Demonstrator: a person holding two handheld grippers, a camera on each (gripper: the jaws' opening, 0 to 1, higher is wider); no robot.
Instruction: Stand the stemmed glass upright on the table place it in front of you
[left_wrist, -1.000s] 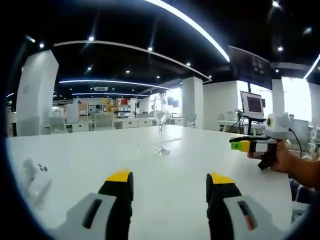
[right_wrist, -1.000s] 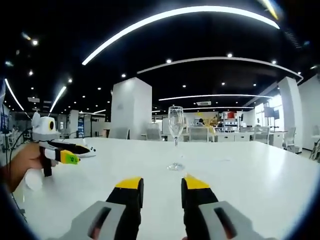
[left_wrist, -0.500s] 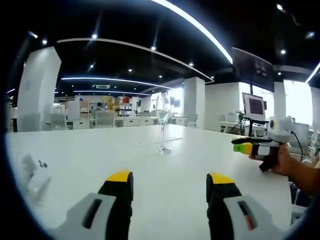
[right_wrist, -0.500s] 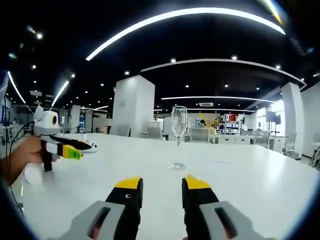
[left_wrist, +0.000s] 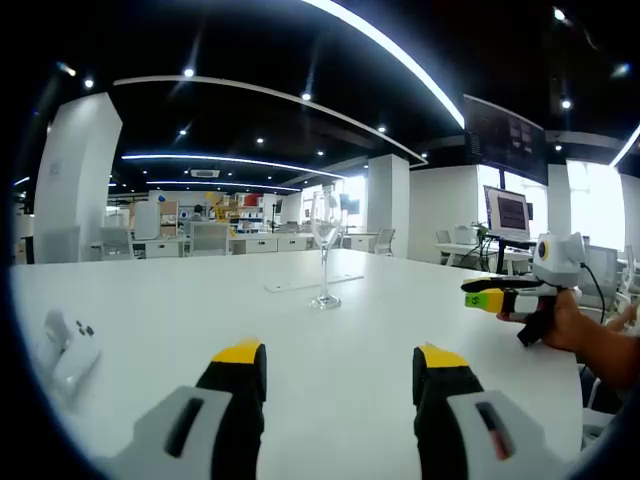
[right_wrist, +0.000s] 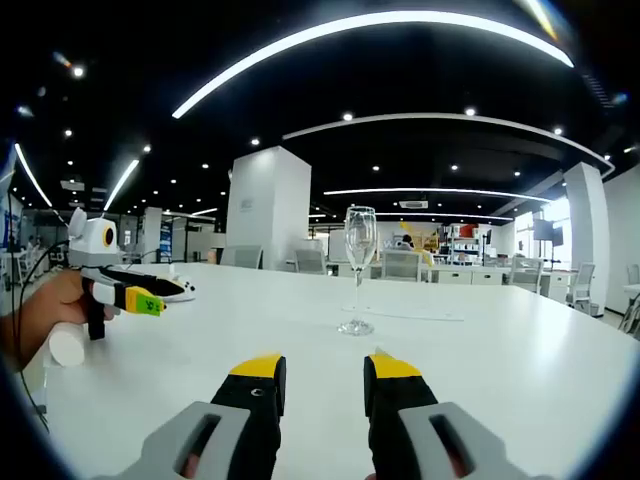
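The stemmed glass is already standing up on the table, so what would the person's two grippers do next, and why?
Probably just draw both grippers back a little and stop. The stemmed glass stands upright on the white table, its foot flat, with nothing touching it. The right gripper and the left gripper both hang open and empty, short of the glass, so no further grasp seems needed.

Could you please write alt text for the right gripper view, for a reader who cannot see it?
A glass stands upright on a white table, ahead of the right tool, whose yellow-tipped jaws are apart and hold nothing. At the left, a hand holds the left tool above the table, in a large office with ceiling lights.
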